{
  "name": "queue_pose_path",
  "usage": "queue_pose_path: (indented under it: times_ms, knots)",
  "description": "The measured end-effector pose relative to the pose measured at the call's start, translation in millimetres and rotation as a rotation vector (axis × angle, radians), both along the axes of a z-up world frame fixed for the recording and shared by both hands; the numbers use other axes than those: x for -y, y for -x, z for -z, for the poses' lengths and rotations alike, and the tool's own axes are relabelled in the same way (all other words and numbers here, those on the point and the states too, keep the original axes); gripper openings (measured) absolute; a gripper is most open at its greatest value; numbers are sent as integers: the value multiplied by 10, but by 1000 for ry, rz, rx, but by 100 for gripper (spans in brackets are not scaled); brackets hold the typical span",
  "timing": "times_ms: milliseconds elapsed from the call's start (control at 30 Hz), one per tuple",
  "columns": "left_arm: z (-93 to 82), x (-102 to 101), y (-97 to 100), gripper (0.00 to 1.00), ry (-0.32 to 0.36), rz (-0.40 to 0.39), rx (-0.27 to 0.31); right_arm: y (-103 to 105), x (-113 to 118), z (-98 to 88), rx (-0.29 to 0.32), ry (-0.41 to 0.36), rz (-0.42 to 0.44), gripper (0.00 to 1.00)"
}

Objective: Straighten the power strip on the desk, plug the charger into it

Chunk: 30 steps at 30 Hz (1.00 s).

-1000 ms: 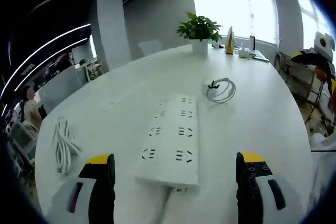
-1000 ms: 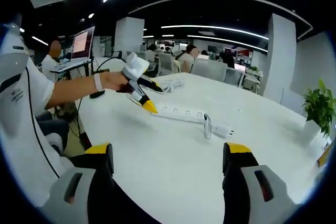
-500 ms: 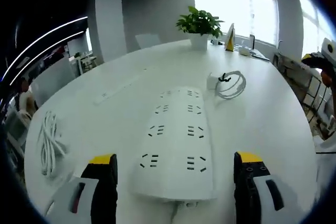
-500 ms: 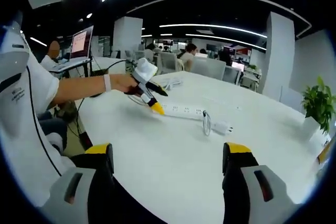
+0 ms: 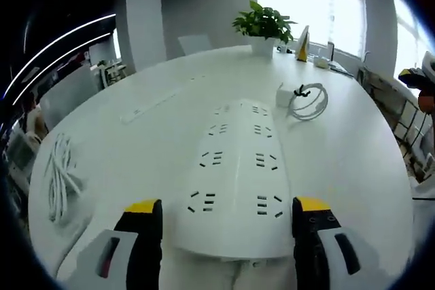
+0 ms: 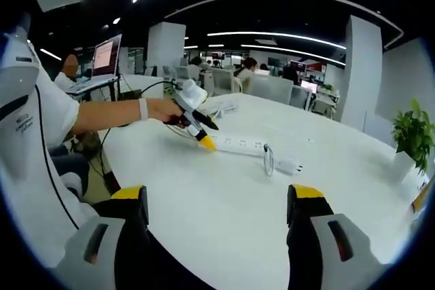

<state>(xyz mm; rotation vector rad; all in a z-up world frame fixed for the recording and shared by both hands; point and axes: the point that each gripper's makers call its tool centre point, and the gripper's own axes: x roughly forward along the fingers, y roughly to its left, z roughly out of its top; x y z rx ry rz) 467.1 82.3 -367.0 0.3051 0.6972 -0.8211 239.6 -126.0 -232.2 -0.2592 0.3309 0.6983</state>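
Left claw (image 5: 228, 212) closer, straddling power strip (image 5: 236, 174)

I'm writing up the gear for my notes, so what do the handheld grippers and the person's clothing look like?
Each gripper has two black jaws with yellow tips on pale grey bodies with dark slots. In the right gripper view the left gripper has a white top, and the person wears a white short-sleeved shirt and a white wristband.

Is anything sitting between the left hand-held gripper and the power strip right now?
Nothing visible. The left hand-held gripper has its open jaws on either side of the power strip's near end, with no object between.
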Motion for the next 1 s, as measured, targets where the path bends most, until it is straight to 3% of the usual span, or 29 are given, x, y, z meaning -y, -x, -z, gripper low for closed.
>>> queue_pose_path:
  times_ms: [100, 533, 667, 833, 900, 933, 1000]
  knots:
    - [50, 20, 54, 77, -20, 16, -32, -5, 1, 10, -4, -1, 6, 82]
    - [32, 42, 144, 76, -28, 15, -45, -47, -88, 40, -19, -13, -21, 82]
    - [31, 39, 137, 76, -30, 19, -51, -131, -138, 62, -25, 73, -98, 82]
    - [34, 40, 138, 76, -37, 20, -62, -424, -249, 45, -15, 195, -236, 82]
    - [31, 34, 139, 75, -37, 19, -62, -548, -288, 48, -20, 209, -270, 82]
    - [30, 29, 139, 75, -37, 19, -61, -604, -308, 61, -56, 209, -285, 83]
    - [28, 26, 139, 75, -36, 18, -62, -733, -410, 16, -86, 162, -335, 82]
